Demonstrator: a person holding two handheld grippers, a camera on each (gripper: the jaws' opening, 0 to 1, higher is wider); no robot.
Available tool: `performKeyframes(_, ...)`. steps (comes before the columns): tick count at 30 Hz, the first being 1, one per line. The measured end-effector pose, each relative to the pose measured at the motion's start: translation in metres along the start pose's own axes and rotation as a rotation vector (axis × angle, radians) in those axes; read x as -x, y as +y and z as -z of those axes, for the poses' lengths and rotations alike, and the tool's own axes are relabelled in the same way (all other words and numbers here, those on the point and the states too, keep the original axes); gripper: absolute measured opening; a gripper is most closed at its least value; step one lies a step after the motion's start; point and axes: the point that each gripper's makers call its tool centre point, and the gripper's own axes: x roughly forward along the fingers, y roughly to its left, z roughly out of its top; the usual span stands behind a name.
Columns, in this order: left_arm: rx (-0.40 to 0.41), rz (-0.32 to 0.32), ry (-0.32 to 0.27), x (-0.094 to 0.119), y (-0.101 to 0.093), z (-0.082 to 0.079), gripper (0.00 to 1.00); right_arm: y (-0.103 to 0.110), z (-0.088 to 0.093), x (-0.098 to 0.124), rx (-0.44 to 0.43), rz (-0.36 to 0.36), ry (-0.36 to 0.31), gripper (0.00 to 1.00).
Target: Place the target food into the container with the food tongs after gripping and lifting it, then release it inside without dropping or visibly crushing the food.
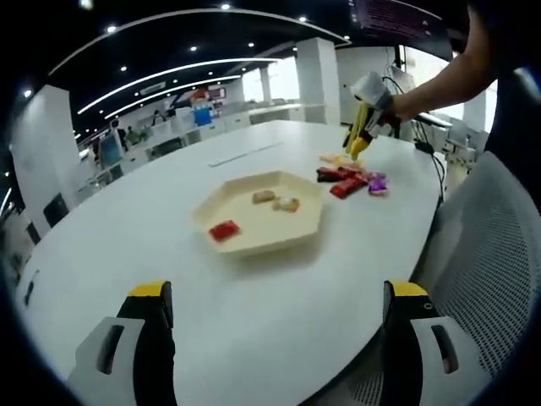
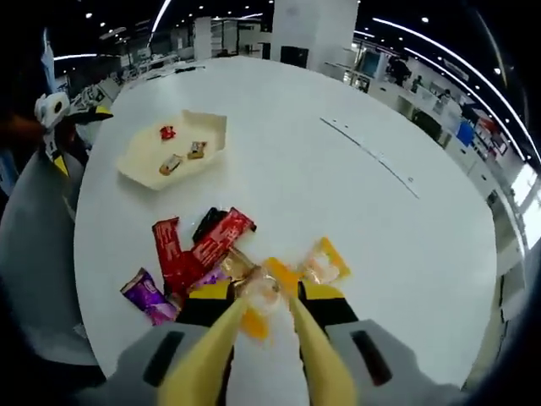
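Yellow tongs (image 2: 264, 317) in the right gripper (image 2: 264, 315) pinch an orange-wrapped snack (image 2: 263, 296) at the pile (image 2: 203, 254) on the table (image 2: 338, 211), apart from the tray (image 2: 135, 161). Left gripper (image 1: 275, 296) jaws stand wide, holding nothing.

The tongs (image 2: 262, 338) cover part of the orange-wrapped snack (image 2: 258, 300); its kind is unreadable.

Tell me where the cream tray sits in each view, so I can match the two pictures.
Left gripper view: the tray sits mid-picture on the white table, with three snacks inside.
Right gripper view: the tray is upper left, far beyond the tongs.
Shared landmark: the snack pile, right of the tray in the left gripper view, just ahead of the tongs in the right gripper view.
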Motion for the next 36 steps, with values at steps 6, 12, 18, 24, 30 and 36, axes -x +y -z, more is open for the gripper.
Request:
performKeyframes(6, -0.002, 0.003, 0.007, -0.001, 0.0, 0.002, 0.99, -0.014, 0.004, 0.01, -0.052, 0.012, -0.018, 0.29)
performKeyframes(12, -0.004, 0.001, 0.013, -0.001, 0.0, 0.003, 0.99, -0.011, -0.007, 0.003, -0.185, 0.014, -0.041, 0.29)
performKeyframes(18, -0.008, 0.006, 0.022, -0.001, -0.001, 0.005, 0.99, -0.01, 0.0, -0.006, -0.229, 0.037, -0.004, 0.3)
performKeyframes(24, -0.005, -0.001, 0.024, -0.001, 0.001, 0.006, 0.99, -0.008, 0.002, -0.012, -0.286, 0.018, 0.007, 0.29)
performKeyframes(30, -0.007, 0.0, 0.025, -0.001, 0.001, 0.007, 0.99, -0.007, 0.006, -0.014, -0.318, -0.007, 0.021, 0.28)
performKeyframes(36, -0.011, 0.004, 0.028, -0.002, 0.0, 0.007, 0.99, -0.007, 0.007, -0.015, -0.307, -0.021, 0.021, 0.23)
